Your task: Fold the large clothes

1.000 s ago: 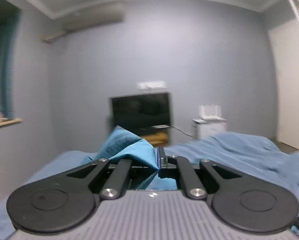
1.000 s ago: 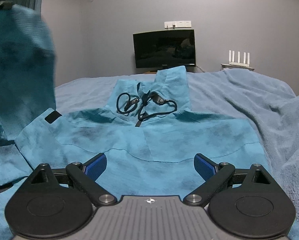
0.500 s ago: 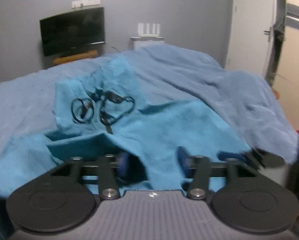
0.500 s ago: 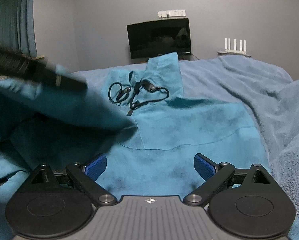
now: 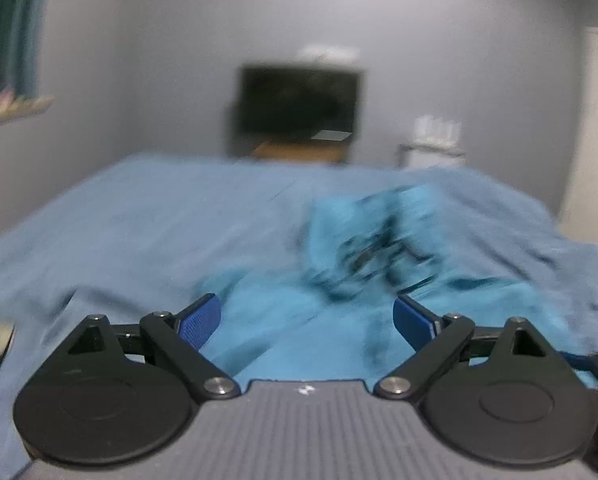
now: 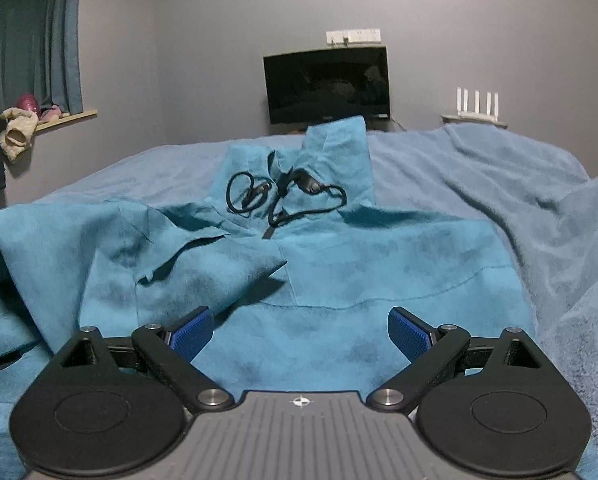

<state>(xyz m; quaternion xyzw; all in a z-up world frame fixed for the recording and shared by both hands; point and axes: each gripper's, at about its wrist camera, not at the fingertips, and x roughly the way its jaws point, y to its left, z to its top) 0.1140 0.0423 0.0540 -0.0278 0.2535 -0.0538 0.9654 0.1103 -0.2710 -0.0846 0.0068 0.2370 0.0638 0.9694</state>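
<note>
A large teal hooded garment (image 6: 339,264) lies spread on the bed, its hood and black drawcord (image 6: 283,196) at the far end. One sleeve (image 6: 187,256) is folded across the left of the chest. My right gripper (image 6: 301,334) hovers open just above the hem with nothing between its pads. In the blurred left wrist view the same garment (image 5: 299,320) lies below my left gripper (image 5: 307,320), whose jaws are opening wide with no cloth pinched between the blue pads (image 5: 199,320).
A light blue blanket (image 6: 499,184) covers the bed and bunches up at the right. A dark monitor (image 6: 327,84) and a white router (image 6: 477,106) stand against the far wall. Curtains and a window sill (image 6: 59,116) with small items are at the left.
My left gripper was shut on the sleeve held high, swung it down over the chest, let it go and opened. The sleeve now lies folded on the garment. The right gripper stayed still.
</note>
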